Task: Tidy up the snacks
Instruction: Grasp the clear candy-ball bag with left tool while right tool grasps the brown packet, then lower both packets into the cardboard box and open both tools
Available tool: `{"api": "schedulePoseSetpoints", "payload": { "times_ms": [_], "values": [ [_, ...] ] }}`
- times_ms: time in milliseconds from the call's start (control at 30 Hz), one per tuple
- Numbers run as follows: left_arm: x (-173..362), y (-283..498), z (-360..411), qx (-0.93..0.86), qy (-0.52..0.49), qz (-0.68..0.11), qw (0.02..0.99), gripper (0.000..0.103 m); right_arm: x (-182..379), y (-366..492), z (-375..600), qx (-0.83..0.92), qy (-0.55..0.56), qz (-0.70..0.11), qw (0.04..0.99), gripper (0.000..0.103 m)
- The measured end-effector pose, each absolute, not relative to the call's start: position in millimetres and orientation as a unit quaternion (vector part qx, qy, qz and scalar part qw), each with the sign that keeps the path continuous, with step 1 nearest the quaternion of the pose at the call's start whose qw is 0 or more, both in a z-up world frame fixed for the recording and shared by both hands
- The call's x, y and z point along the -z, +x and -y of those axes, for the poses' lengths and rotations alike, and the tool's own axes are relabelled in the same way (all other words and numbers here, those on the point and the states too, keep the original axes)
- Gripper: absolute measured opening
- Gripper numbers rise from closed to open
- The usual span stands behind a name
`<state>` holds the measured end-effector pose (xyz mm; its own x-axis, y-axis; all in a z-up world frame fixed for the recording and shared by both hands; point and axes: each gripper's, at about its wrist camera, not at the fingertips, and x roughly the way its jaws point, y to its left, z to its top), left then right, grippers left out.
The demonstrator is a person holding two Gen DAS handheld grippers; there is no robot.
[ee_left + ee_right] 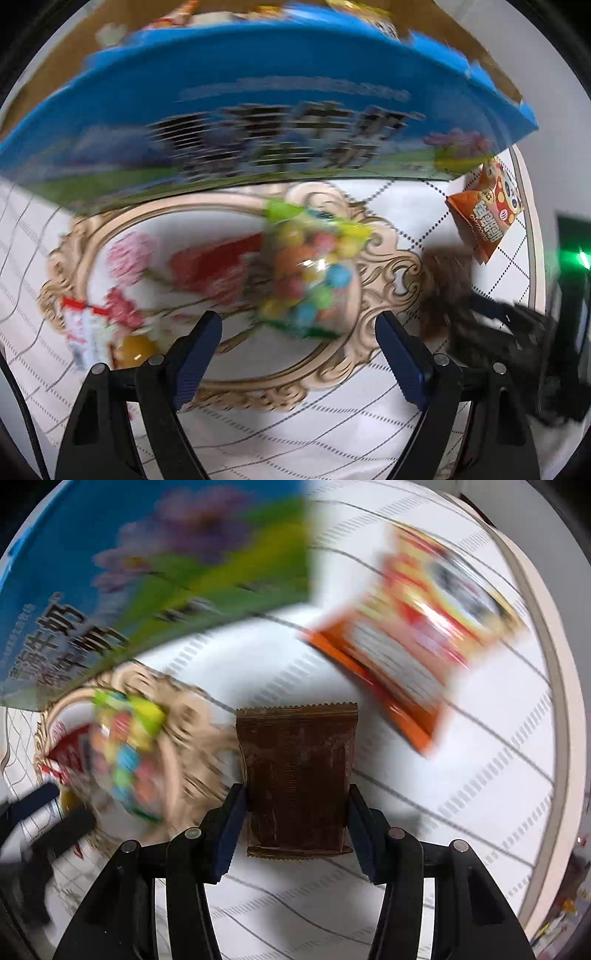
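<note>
The right tool [295,812] clamps a brown packet [297,779] by its sides; the left tool [297,332] gapes wide, empty.

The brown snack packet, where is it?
In the right wrist view, the brown packet sits centre, gripped by the right gripper, between the ornate tray and orange bag.

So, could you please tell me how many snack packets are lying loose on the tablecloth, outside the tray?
1: the orange packet beside the blue box. The brown packet is in the right gripper; others may be hidden.
</note>
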<state>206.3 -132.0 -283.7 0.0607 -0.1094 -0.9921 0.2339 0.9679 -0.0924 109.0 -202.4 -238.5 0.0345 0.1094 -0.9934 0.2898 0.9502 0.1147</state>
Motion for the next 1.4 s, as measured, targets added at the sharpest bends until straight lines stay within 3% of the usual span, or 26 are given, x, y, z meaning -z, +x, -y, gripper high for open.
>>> {"api": "schedulePoseSetpoints", "payload": {
  "times_ms": [167, 200, 267, 367, 633, 800, 900, 933, 967, 1133, 1400],
  "values": [
    [316, 221, 165, 0.118, 0.088, -0.695, 0.704, 0.083, 242, 82, 223, 0.075, 0.163, -0.695, 0.696, 0.056],
    [321, 223, 167, 0.117, 0.091, -0.695, 0.704, 0.079, 242, 80, 223, 0.076, 0.165, -0.695, 0.696, 0.056],
    [330, 228, 167, 0.103, 0.107, -0.692, 0.706, 0.056, 244, 77, 221, 0.077, 0.160, -0.695, 0.697, 0.058],
    [332, 226, 163, 0.107, 0.116, -0.685, 0.711, 0.048, 247, 75, 215, 0.062, 0.169, -0.694, 0.697, 0.058],
    [335, 179, 117, 0.092, 0.052, -0.720, 0.686, 0.048, 254, 61, 169, 0.009, 0.146, -0.711, 0.688, 0.058],
    [355, 171, 102, 0.086, 0.017, -0.733, 0.674, 0.049, 265, 56, 151, 0.004, 0.132, -0.718, 0.683, 0.073],
    [355, 171, 106, 0.083, 0.021, -0.730, 0.678, 0.048, 269, 58, 141, 0.015, 0.109, -0.724, 0.681, 0.073],
    [355, 174, 114, 0.084, 0.025, -0.728, 0.680, 0.047, 270, 57, 139, 0.024, 0.097, -0.724, 0.682, 0.066],
    [351, 172, 112, 0.086, 0.026, -0.724, 0.684, 0.047, 270, 56, 136, 0.029, 0.086, -0.723, 0.685, 0.058],
    [307, 158, 91, 0.104, 0.006, -0.704, 0.703, 0.047, 247, 55, 144, 0.013, 0.127, -0.704, 0.698, 0.057],
    [192, 193, 60, 0.134, -0.056, -0.633, 0.761, 0.047, 129, 81, 132, -0.074, 0.172, -0.621, 0.761, 0.057]
  ]
}}
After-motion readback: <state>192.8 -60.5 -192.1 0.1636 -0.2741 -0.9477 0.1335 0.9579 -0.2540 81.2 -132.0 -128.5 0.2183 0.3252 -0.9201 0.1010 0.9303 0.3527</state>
